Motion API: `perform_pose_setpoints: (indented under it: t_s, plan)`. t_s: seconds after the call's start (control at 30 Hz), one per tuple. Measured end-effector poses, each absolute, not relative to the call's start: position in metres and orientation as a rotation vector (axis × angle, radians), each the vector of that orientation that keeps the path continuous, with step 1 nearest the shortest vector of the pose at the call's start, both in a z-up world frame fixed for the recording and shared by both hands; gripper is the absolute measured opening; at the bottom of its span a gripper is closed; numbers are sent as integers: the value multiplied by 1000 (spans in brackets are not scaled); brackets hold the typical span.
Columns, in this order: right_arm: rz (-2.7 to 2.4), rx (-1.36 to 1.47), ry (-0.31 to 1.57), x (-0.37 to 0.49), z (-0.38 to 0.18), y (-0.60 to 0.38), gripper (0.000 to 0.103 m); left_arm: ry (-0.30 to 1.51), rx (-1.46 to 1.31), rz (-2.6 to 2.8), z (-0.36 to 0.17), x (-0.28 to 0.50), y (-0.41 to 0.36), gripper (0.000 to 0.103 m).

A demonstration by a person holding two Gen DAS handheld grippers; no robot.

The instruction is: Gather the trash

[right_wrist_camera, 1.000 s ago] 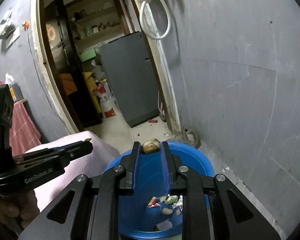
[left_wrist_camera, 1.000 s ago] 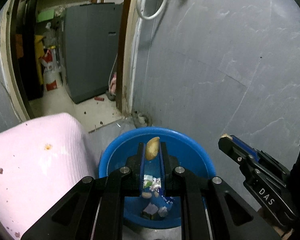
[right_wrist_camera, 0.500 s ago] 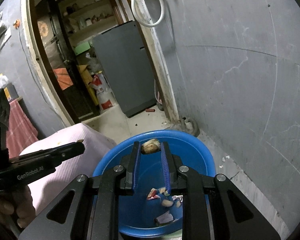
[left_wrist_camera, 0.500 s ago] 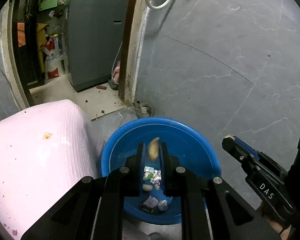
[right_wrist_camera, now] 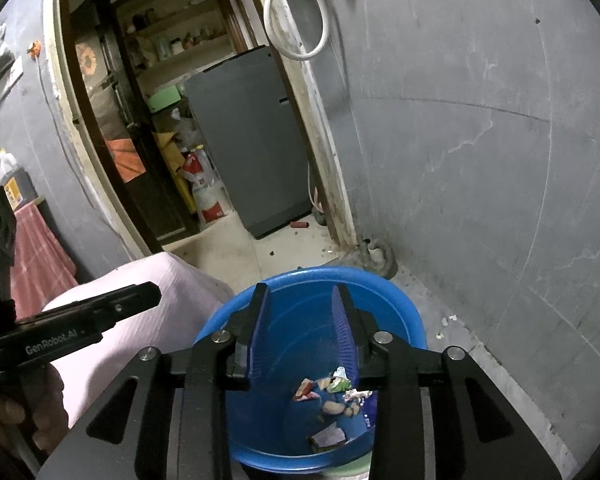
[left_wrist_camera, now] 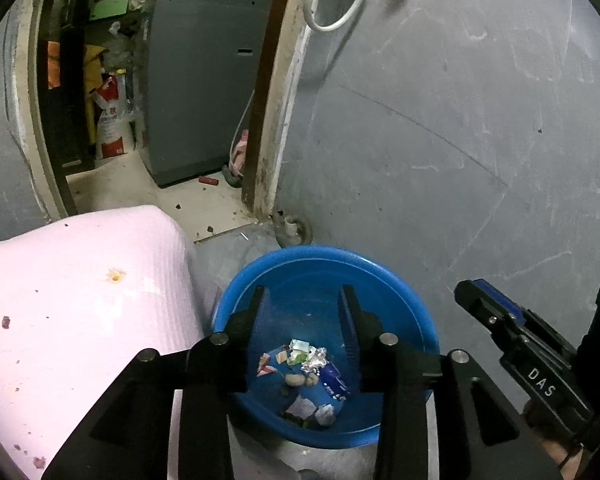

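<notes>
Blue plastic fills the near field of both wrist views: we hold both grippers over the blue basin (left_wrist_camera: 400,292), each pointing down into it. The left gripper (left_wrist_camera: 302,300) has its fingers parted, having just been opening, with nothing between them. The right gripper (right_wrist_camera: 300,300) reads the same: fingers apart, just opened, nothing held. In the left view the right gripper shows again at the right edge, with part of the hand (left_wrist_camera: 556,446) that carries it.

At the bottom of the basin lies the collected trash (left_wrist_camera: 306,376): torn wrappers, a crumpled foil scrap, a blue packet and a few pale lumps we cannot identify.

Step in hand, as we judge it: release into the basin, done for both hands. Next move calls for lifting both grippers clear of the rim and turning to the remaining litter, with fingers kept apart for the approach.

Just left of the basin, the pink cover (left_wrist_camera: 80,304) carries small dark crumbs (left_wrist_camera: 6,322) and a yellowish stain (left_wrist_camera: 115,275); these look like candidates. Whether the cover lies on a bed or a bench, we cannot tell.

Farther out: bits of debris on the pale floor (left_wrist_camera: 204,204) past the doorway, a grey appliance (left_wrist_camera: 204,92) behind, grey wall to the right.
</notes>
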State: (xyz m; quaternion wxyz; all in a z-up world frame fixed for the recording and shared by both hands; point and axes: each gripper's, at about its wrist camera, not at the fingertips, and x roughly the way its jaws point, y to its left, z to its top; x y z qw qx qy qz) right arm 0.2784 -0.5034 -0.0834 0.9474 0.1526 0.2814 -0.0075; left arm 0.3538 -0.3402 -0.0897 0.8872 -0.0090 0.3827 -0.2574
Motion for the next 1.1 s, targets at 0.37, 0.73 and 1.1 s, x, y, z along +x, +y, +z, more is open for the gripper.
perform_pose_setpoints:
  t_s: [0.37, 0.73, 1.1]
  plan:
    - [-26, 282, 500, 264, -57, -492, 55, 726, -75, -475, -58, 346, -310, 65]
    - [-48, 259, 422, 246, -24, -481, 86, 614, -81, -401, -23, 322, -271, 89]
    - [-49, 218, 361, 216, 5, -464, 103, 522, -111, -363, 2, 287, -236, 99]
